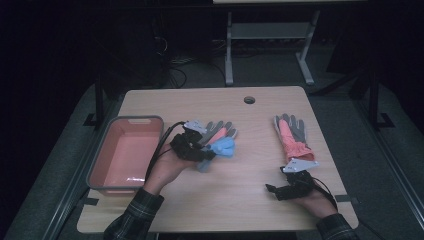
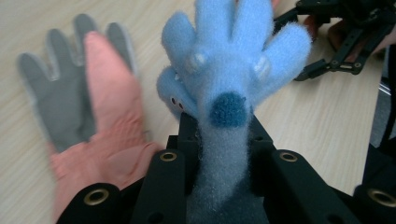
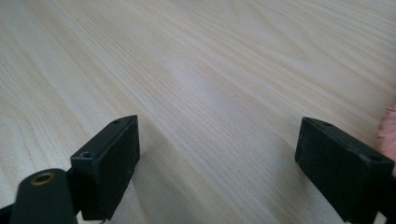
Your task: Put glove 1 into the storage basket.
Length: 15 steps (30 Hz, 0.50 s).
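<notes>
The left gripper (image 1: 212, 152) has a fluffy blue glove (image 1: 222, 146) clamped between its jaws, pinched at the cuff, fingers fanning out beyond the tips. In the left gripper view the blue glove (image 2: 224, 84) sits up off the table (image 1: 235, 200), its fluffy fingers spread wide. Just behind it lies a pink and grey glove (image 1: 216, 131), flat on the wood, palm showing, right beside the held one. Over to the left, a grey bin with a pink inside (image 1: 102, 167) stands at the table's edge, close to the left hand (image 1: 162, 172). On the right side, a second pink and grey glove (image 1: 291, 137) lies flat, well apart from the first. The right gripper (image 1: 272, 189) rests low near it, jaws standing wide with nothing but bare wood between them.
</notes>
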Available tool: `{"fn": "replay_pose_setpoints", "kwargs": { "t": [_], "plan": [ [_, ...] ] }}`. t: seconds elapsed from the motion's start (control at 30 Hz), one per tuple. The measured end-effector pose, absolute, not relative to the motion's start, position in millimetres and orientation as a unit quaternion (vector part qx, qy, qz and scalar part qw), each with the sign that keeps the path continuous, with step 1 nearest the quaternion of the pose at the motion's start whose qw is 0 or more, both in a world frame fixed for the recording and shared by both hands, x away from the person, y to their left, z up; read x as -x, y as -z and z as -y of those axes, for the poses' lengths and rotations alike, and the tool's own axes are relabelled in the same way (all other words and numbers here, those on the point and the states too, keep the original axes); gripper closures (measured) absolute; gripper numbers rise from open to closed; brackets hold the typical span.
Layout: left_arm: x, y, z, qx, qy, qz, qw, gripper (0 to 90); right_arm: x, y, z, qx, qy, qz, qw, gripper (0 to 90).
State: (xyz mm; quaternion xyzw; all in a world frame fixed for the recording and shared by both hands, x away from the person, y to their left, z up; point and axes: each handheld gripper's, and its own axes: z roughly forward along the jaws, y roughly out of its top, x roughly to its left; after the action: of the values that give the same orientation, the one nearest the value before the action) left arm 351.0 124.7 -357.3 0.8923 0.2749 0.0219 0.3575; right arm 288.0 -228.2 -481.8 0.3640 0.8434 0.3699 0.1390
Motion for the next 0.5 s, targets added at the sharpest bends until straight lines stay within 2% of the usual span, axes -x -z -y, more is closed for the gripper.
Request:
{"fn": "replay_pose_setpoints", "kwargs": {
  "t": [0.5],
  "plan": [
    [-356, 332, -195, -0.861, -0.080, -0.343, 0.368, 74.0, -288, 482, 228, -0.366, -0.369, -0.843, 0.138, 13.7]
  ]
}}
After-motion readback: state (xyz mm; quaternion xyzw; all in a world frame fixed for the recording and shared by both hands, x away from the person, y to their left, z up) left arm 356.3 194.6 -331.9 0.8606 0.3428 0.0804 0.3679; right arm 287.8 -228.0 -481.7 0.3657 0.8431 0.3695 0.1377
